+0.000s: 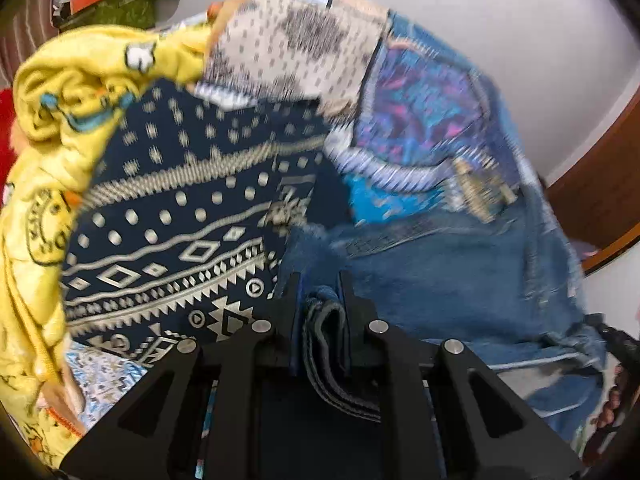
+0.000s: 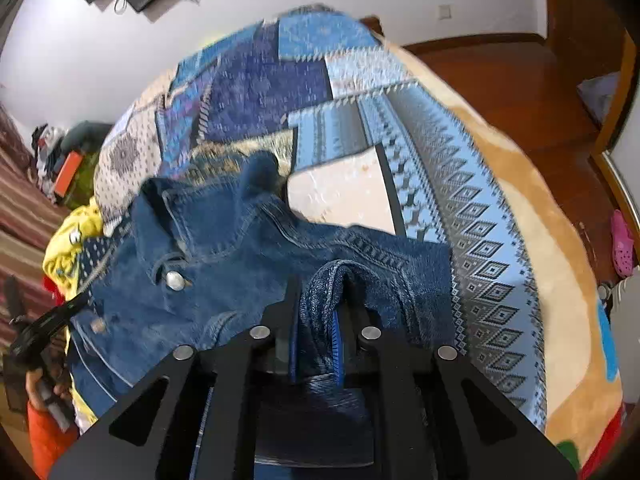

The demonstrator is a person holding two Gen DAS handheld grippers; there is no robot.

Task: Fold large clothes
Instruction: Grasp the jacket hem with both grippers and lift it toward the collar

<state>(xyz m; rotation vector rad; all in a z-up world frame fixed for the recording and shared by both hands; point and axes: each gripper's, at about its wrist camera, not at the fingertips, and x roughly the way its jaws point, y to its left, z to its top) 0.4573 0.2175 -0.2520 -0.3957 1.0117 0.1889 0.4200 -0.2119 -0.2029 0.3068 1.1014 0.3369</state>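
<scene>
A blue denim jacket (image 2: 224, 256) lies rumpled on a patterned bedspread (image 2: 472, 216), its collar and a metal button facing up. My right gripper (image 2: 318, 292) is shut on a bunched fold of the denim near the jacket's right edge. In the left wrist view my left gripper (image 1: 320, 292) is shut on a thick hemmed edge of the same denim jacket (image 1: 460, 276), which spreads to the right of the fingers. The left gripper (image 2: 52, 320) also shows at the jacket's far left in the right wrist view, held by a hand in an orange sleeve.
A yellow printed garment (image 1: 52, 128) and a navy patterned cloth (image 1: 188, 208) are heaped left of the jacket. The bedspread (image 1: 304, 48) runs back to a white wall. Wooden floor (image 2: 500, 76) lies past the bed's right edge, with a pink shoe (image 2: 622, 240) on it.
</scene>
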